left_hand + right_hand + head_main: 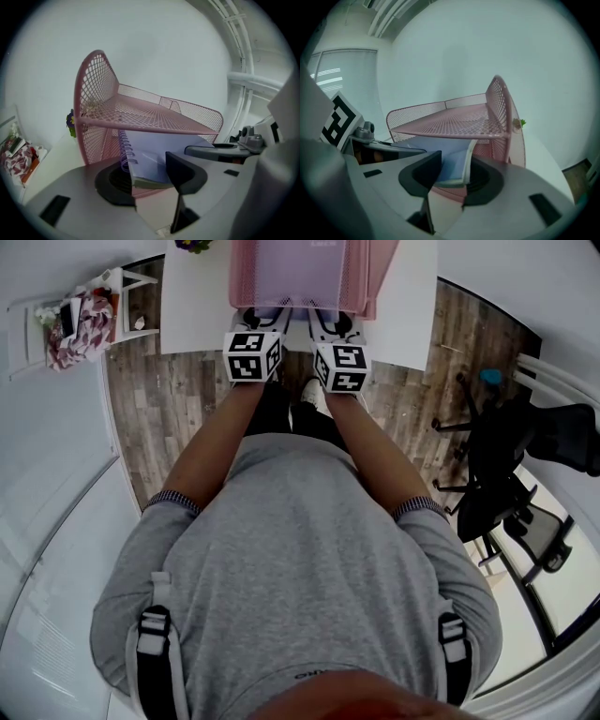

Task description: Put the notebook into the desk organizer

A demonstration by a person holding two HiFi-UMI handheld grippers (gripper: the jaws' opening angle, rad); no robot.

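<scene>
At the far left of the head view stands one small white rack (56, 329) piled with patterned clutter, on the wood-plank floor (169, 409). Next to it is one white table (192, 315), with one small purple-flowered plant (71, 124) at its back edge.

One pink mesh desk organizer (93, 84) sits on the table. Two of its levels show, an upper shelf and a lower tray beneath it.

There is one notebook (150, 157), with a pale blue cover and a purple spiral binding (125, 152). It lies flat in the lower tray, under the upper shelf. Its long axis runs from the person straight into the organizer, with the spiral along its left side. Its near end points back toward the person and sticks out at the open front.

The person holds two grippers side by side at that front, each carrying one marker cube. The left gripper (152, 180) has its jaws parted, and the notebook's near left corner, the spiral corner, lies loosely between them. The right gripper (452, 176) has its jaws drawn in on the notebook's near right corner. The thick page edge sits against the right-hand pad and the cover against the other.

At the far right, one black office chair (506, 456) stands well apart from the table.
</scene>
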